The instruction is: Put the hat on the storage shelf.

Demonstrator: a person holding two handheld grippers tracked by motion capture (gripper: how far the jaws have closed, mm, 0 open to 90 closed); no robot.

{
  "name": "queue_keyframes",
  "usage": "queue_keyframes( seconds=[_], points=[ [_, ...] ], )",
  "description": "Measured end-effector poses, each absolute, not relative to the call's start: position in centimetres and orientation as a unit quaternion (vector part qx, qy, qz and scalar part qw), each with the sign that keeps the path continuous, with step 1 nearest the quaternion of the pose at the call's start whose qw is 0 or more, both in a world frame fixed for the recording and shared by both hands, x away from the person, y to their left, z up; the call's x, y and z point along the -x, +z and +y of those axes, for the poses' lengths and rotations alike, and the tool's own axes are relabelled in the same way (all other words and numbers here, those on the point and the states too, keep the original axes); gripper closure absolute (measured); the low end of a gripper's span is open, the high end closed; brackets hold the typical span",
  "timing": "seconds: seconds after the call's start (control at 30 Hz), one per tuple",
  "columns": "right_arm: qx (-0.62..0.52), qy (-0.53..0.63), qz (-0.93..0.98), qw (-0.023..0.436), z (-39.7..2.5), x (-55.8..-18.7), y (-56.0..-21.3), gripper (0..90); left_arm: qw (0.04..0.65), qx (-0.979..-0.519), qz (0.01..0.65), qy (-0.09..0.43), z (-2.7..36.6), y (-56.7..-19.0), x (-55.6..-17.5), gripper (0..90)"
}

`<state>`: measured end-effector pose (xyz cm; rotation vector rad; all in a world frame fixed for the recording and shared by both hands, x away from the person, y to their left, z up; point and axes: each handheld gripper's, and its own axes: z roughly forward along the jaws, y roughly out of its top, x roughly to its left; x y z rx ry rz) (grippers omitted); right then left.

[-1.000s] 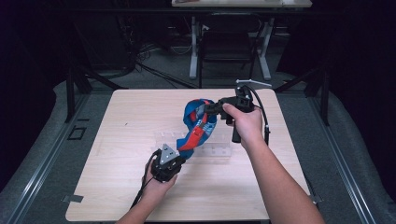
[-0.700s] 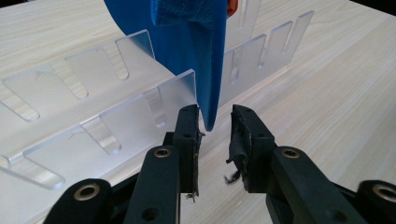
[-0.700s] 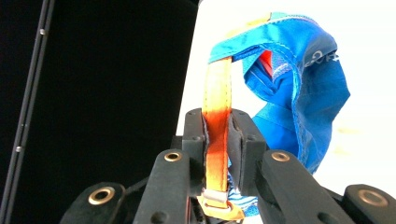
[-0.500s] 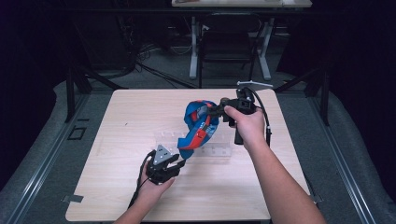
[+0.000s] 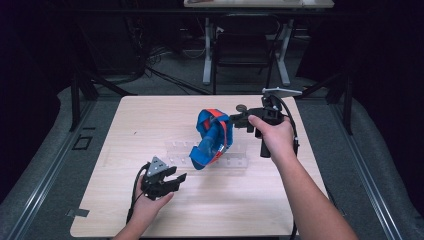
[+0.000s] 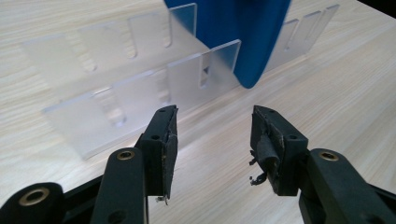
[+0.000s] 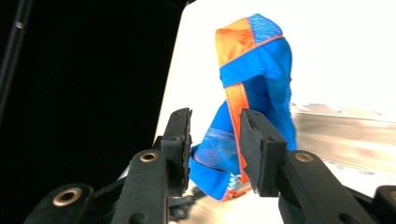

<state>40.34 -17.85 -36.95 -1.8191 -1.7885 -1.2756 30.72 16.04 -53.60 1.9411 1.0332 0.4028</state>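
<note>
The blue cloth item carries orange bands — one broad patch at its top and a narrow strip running down its front, the orange edged by thin stitched seams. Beneath it, the slotted rack is clear and colourless, frosted pale where light catches its upright tabs. Under the rack, the table is light wood with fine, straight grain. Both grippers are black — the left gripper and the right gripper alike — with brass-coloured rivets at their joints.
</note>
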Motion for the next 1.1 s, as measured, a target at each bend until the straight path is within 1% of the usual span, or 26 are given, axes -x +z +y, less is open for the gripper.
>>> queue_keyframes(
  seconds=[0.1,0.33,0.43,0.6,0.77,0.97,1.1],
  points=[
    [0.625,-0.44,-0.632,0.124,-18.1,-40.0,-37.0,61.2,0.438,-0.777,0.422,0.164,16.9,-53.5,-30.5,49.8],
    [0.619,-0.431,-0.649,0.097,-18.9,-38.9,-37.1,56.7,0.438,-0.768,0.436,0.167,18.6,-53.6,-30.2,48.0],
    [0.616,-0.426,-0.659,0.072,-19.3,-38.3,-37.2,55.5,0.429,-0.772,0.437,0.17,19.3,-53.8,-29.9,47.2],
    [0.613,-0.429,-0.66,0.061,-20.0,-37.2,-37.3,53.1,0.426,-0.767,0.451,0.166,20.2,-53.9,-29.7,46.1],
    [0.61,-0.424,-0.667,0.047,-20.6,-36.1,-37.9,51.4,0.418,-0.772,0.449,0.169,20.7,-54.1,-29.6,45.2],
    [0.608,-0.416,-0.675,0.041,-21.1,-34.8,-39.8,51.0,0.415,-0.771,0.45,0.176,21.4,-54.7,-29.6,45.3],
    [0.616,-0.411,-0.671,0.046,-21.7,-34.2,-41.5,50.7,0.416,-0.767,0.456,0.176,21.8,-55.1,-29.7,45.3]
  ],
)
